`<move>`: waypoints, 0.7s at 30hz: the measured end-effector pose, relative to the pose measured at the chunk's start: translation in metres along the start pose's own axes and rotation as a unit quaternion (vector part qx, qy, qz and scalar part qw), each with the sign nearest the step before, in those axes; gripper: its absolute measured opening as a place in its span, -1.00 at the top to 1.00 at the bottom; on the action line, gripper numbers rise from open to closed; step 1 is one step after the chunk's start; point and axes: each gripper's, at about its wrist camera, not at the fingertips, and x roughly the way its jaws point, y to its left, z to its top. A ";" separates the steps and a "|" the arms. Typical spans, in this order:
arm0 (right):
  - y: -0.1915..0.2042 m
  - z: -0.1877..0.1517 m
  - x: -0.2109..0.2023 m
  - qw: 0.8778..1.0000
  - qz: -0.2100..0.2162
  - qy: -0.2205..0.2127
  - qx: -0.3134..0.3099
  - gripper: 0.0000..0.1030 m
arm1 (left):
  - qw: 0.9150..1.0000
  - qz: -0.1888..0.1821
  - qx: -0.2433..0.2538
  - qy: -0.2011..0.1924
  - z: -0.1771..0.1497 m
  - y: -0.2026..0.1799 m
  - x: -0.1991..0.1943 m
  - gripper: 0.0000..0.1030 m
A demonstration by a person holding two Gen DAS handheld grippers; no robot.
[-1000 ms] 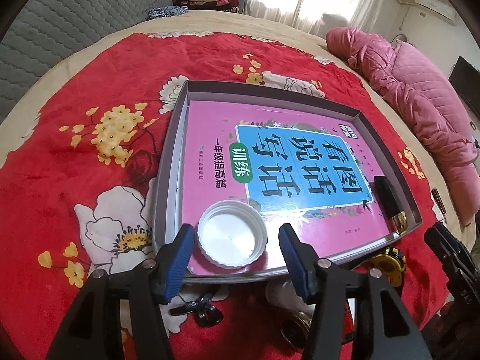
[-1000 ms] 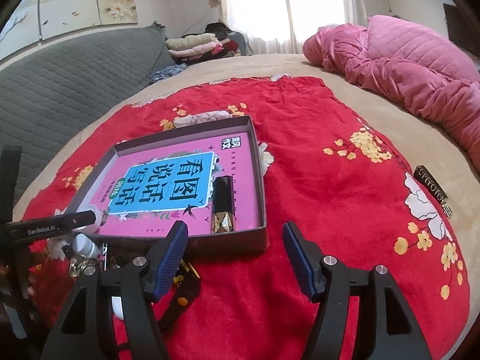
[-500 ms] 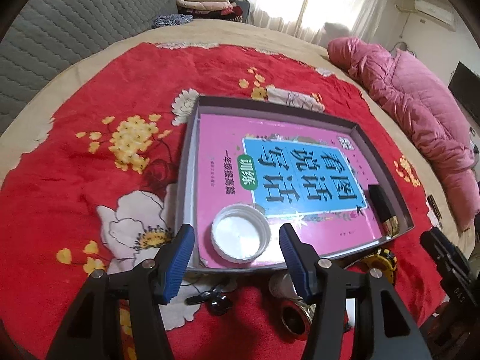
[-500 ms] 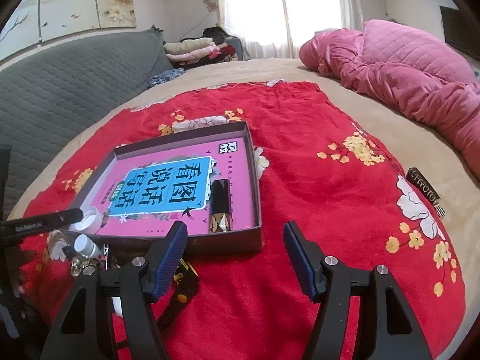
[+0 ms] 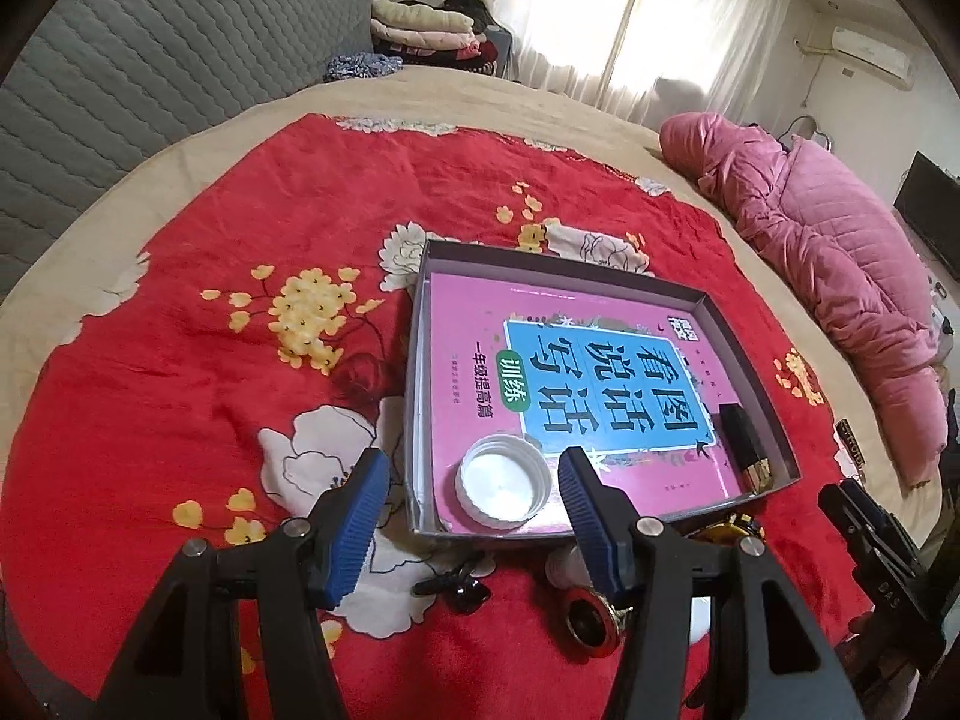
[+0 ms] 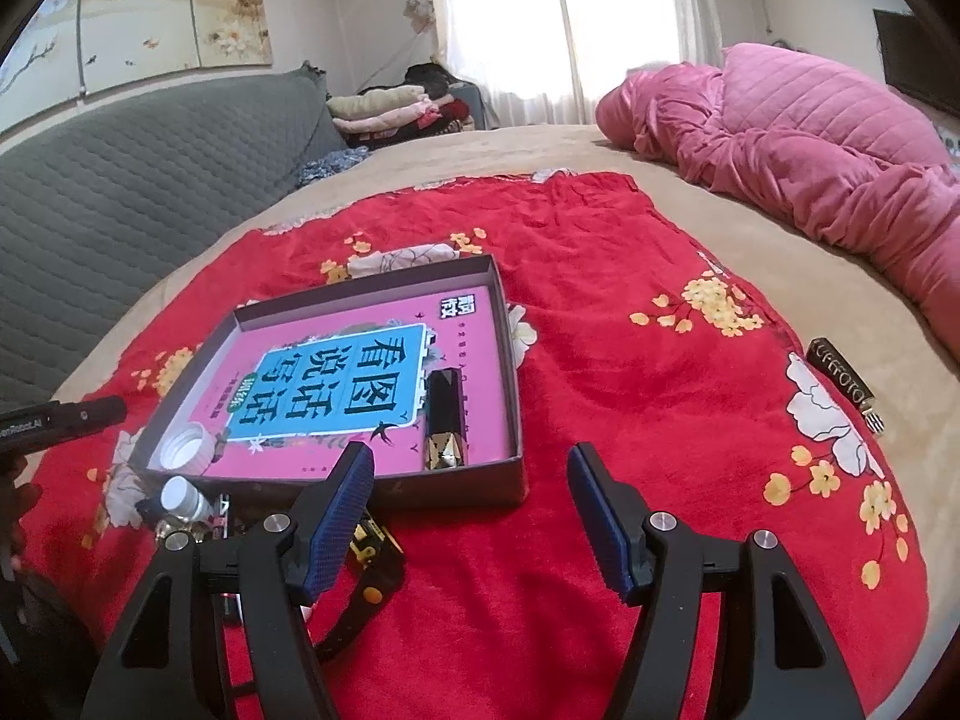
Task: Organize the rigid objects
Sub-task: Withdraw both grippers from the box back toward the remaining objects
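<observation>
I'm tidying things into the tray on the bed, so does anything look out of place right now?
Yes. A dark bar-shaped item with lettering lies alone at the red blanket's right edge, far from the tray. A small bottle and a tape measure sit outside the tray's near wall. Inside, the white cap lies open side up.

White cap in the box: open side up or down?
Open side up: the white cap shows its hollow inside and raised rim, resting on the pink book.

Red flowered blanket (image 5: 240,300) spread over a beige bed (image 6: 690,168); crumpled pink quilt (image 6: 780,138) at the far side, grey padded headboard (image 5: 150,60) (folded clothes (image 5: 426,30) beyond), curtained window (image 6: 570,18).
</observation>
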 end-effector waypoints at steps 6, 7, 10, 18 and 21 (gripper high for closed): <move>0.006 0.000 -0.004 1.000 0.004 -0.002 -0.012 -0.34 | 1.000 -0.002 -0.007 -0.006 0.000 0.006 -0.010 -0.14; 0.008 0.000 -0.005 1.000 0.005 -0.001 -0.015 -0.34 | 1.000 -0.003 -0.009 -0.006 0.000 0.007 -0.011 -0.13; 0.010 0.000 -0.006 1.000 0.008 -0.002 -0.022 -0.34 | 1.000 -0.003 -0.011 -0.008 0.000 0.007 -0.016 -0.14; 0.018 -0.003 -0.014 0.999 0.018 -0.003 -0.037 -0.34 | 1.000 -0.016 -0.005 -0.003 -0.006 0.001 -0.026 -0.14; 0.021 -0.004 -0.015 0.999 0.021 0.000 -0.042 -0.34 | 1.000 -0.020 0.002 0.006 -0.012 -0.006 -0.024 -0.14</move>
